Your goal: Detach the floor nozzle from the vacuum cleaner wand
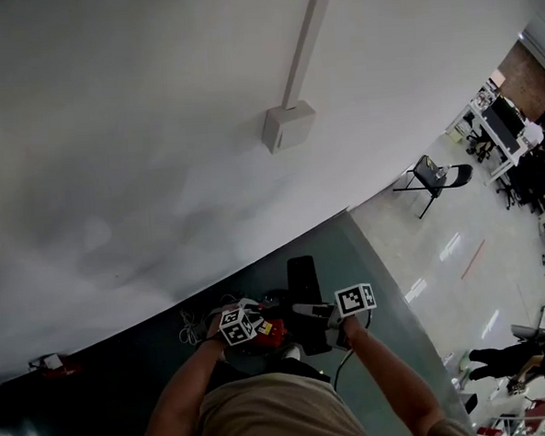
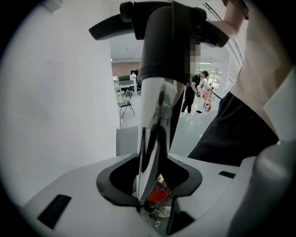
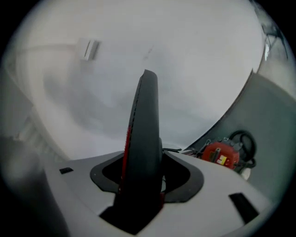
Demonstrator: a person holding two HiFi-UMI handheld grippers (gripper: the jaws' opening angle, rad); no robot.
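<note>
In the left gripper view a shiny chrome wand (image 2: 155,134) runs up between the jaws into a black collar (image 2: 162,46), with the wide black floor nozzle (image 2: 152,18) across its top. My left gripper (image 2: 155,185) is shut on the wand. The right gripper view has the black floor nozzle (image 3: 143,134), with a red stripe, standing edge-on between the jaws, and my right gripper (image 3: 141,185) is shut on it. From the head view both grippers (image 1: 261,326) (image 1: 308,312) meet over the red vacuum body (image 1: 270,332), and the nozzle (image 1: 302,273) points toward the wall.
A white wall rises just ahead, carrying a junction box (image 1: 287,126) under a conduit. The red vacuum body (image 3: 221,155) and its cables lie on the dark floor strip. A folding chair (image 1: 433,177), desks and people stand far right. A small red object (image 1: 53,364) lies at the left.
</note>
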